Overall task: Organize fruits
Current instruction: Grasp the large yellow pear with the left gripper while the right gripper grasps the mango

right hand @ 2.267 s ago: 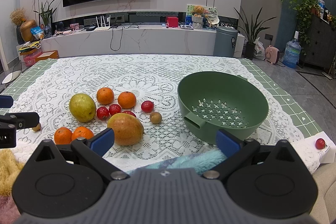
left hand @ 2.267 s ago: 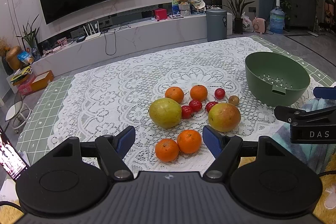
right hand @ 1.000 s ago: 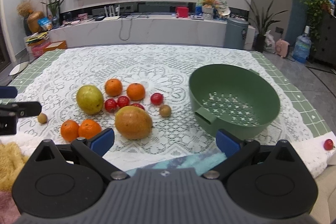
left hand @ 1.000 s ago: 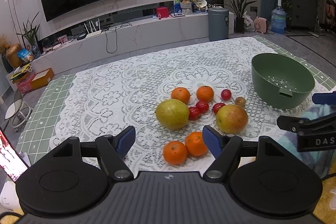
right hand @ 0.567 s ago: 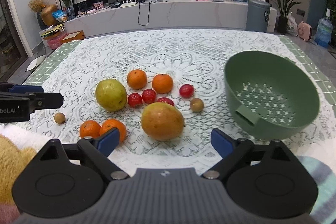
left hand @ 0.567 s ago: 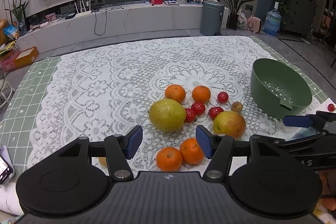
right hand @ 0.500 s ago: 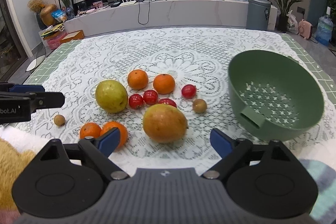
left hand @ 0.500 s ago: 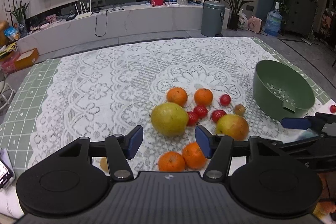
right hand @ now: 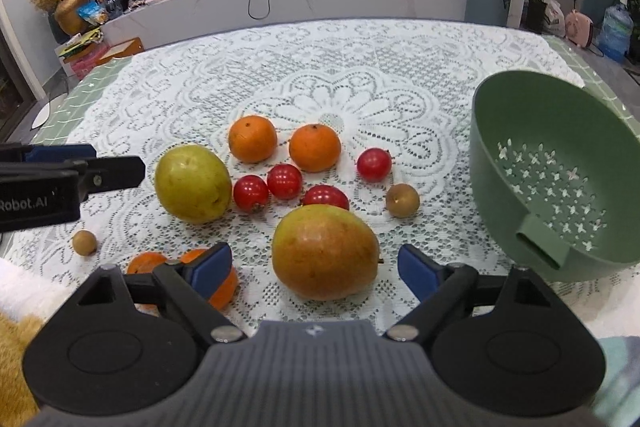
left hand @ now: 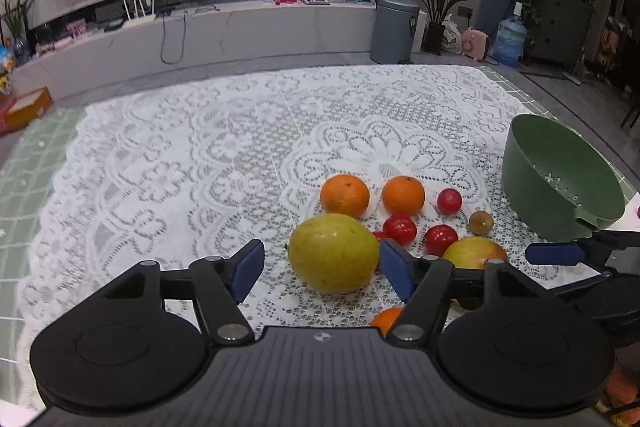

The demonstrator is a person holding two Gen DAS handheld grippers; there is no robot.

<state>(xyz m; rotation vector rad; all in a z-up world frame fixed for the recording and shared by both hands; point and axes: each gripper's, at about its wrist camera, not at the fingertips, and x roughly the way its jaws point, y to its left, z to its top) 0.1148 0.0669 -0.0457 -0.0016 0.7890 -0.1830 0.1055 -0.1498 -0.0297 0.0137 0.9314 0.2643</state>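
A green-yellow mango (left hand: 333, 253) lies on the lace cloth between the fingers of my left gripper (left hand: 321, 267). Its jaws are opening and neither pad presses the fruit. A red-orange mango (right hand: 325, 251) lies between the fingers of my right gripper (right hand: 314, 271), which is open with gaps on both sides. Beyond the mangoes are two oranges (right hand: 252, 139) (right hand: 315, 147), several red cherry tomatoes (right hand: 284, 181) and a small brown fruit (right hand: 402, 201). Two more oranges (right hand: 224, 287) are partly hidden behind the right gripper's left finger. The green colander bowl (right hand: 560, 179) stands at the right, with nothing in it.
A white lace cloth (left hand: 160, 167) covers the green checked table. Another small brown fruit (right hand: 84, 242) lies alone at the left. Yellow fluffy fabric (right hand: 16, 347) sits at the near left edge. A TV cabinet and a grey bin (left hand: 394, 29) stand beyond the table.
Both grippers have come forward and down over the fruit, so each mango now sits between a pair of fingers. The left jaws narrowed, then widened again.
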